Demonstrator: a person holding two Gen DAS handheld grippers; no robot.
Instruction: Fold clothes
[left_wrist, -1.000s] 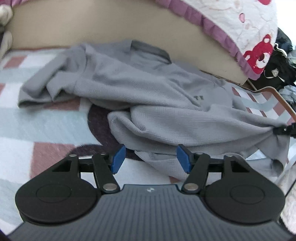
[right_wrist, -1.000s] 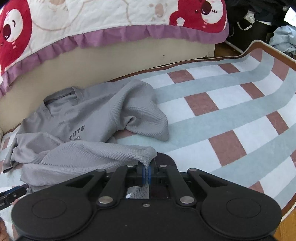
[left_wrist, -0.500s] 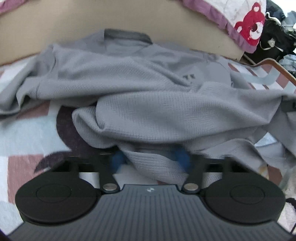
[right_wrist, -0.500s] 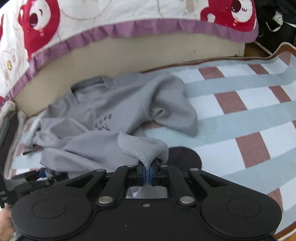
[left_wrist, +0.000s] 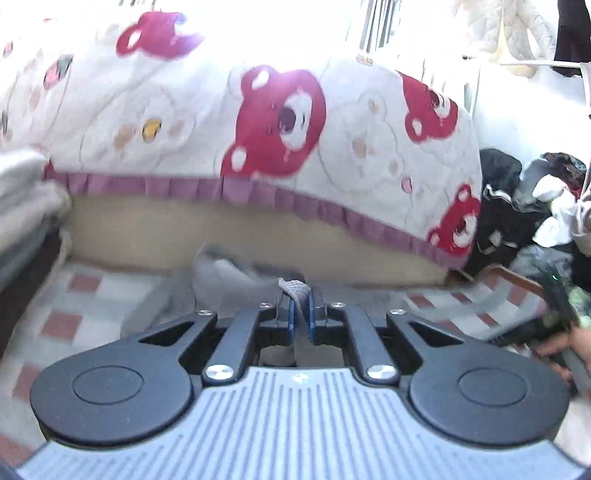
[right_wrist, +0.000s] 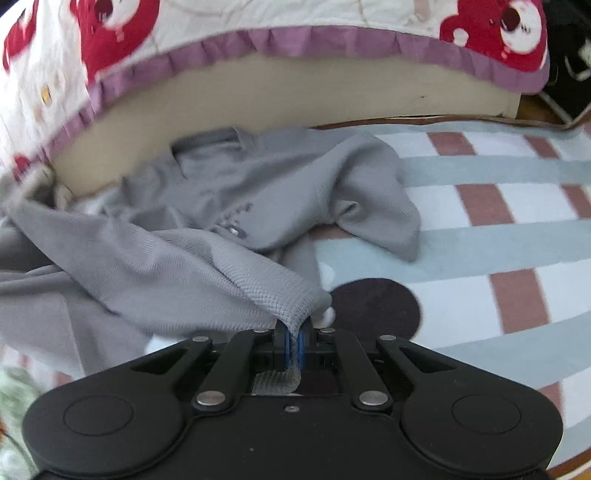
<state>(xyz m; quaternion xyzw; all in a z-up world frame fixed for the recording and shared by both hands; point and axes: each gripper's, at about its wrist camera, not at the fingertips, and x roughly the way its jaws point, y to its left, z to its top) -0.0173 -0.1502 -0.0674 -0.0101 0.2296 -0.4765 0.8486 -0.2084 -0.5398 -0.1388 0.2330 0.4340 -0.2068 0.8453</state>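
Right wrist view alone shows grey shirt (right_wrist: 236, 206) spread across rug (right_wrist: 517, 229).

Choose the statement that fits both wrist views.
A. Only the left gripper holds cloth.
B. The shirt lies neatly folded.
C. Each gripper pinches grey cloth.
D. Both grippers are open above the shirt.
C: the left gripper and right gripper each have jaws shut on the grey shirt.

A bed with a bear-print quilt (left_wrist: 280, 122) stands over a checked rug (right_wrist: 517, 221); dark clothes (left_wrist: 517, 206) are heaped beside the bed's end.

L claw (left_wrist: 300, 306) (was open) pinches shirt (left_wrist: 295, 288).
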